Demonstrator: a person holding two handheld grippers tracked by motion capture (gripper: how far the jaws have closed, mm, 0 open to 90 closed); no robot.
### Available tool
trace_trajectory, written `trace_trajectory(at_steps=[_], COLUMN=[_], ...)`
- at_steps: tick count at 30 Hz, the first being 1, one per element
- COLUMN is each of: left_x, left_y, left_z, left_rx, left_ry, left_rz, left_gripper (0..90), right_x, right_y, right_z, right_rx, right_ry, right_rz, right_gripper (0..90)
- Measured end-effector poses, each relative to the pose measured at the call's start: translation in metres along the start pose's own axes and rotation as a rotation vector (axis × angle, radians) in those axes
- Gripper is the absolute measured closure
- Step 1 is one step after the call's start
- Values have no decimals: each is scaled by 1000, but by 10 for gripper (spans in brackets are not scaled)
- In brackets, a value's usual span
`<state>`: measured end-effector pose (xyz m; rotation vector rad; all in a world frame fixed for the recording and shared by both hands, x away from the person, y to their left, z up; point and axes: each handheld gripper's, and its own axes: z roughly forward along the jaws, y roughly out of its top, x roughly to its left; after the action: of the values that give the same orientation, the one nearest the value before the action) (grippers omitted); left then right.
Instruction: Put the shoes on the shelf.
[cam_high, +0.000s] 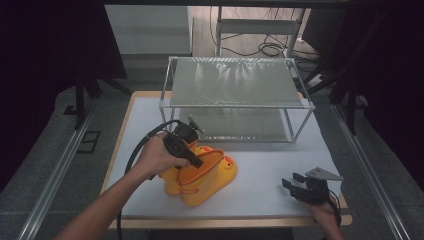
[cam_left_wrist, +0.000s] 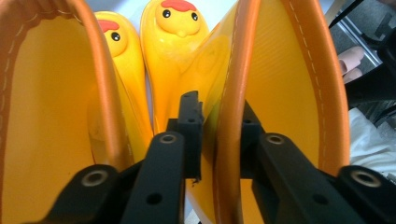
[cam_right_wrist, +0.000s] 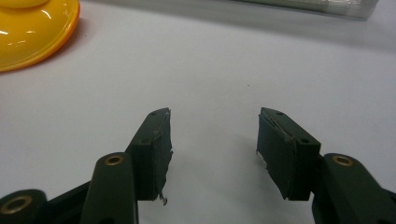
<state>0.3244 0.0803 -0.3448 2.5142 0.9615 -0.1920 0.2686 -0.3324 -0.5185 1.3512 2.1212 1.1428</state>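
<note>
Two yellow rubber boots (cam_high: 210, 180) with orange rims and duck faces on the toes lie together on the white table (cam_high: 280, 160), left of centre. My left gripper (cam_high: 199, 162) is shut on the orange rim (cam_left_wrist: 229, 93) of one boot (cam_left_wrist: 285, 84); one jaw is outside the shaft, the other inside and partly hidden. The second boot (cam_left_wrist: 46, 102) gapes open beside it. My right gripper (cam_high: 291, 183) rests open near the front right corner, with only bare table between its jaws (cam_right_wrist: 212, 135). A yellow boot toe (cam_right_wrist: 32, 28) shows far off at that view's upper left.
A two-tier metal rack (cam_high: 235, 82) with mesh shelves stands at the back of the table. Dark curtains flank both sides. Cables lie on the floor behind the rack. Bare white surface lies between the boots and my right gripper.
</note>
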Motion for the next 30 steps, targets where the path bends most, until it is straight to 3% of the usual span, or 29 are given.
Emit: trace_trajectory(at_steps=[5,17,30], left_x=[0,-4,6], left_y=[2,2,-12], left_z=[-6,-43,-60], left_rx=[-32,-123,-141], left_ry=[-20,-7,-7], left_rz=[-6,-5,-23], left_gripper=[645,507,381], right_x=[-1,-2,-3], right_y=[0,0,0], right_z=[-1,-2,-2], right_rx=[-2,-2,1], right_ry=[-2,-1,-2], right_rz=[3,6,9], right_gripper=[441,437,431])
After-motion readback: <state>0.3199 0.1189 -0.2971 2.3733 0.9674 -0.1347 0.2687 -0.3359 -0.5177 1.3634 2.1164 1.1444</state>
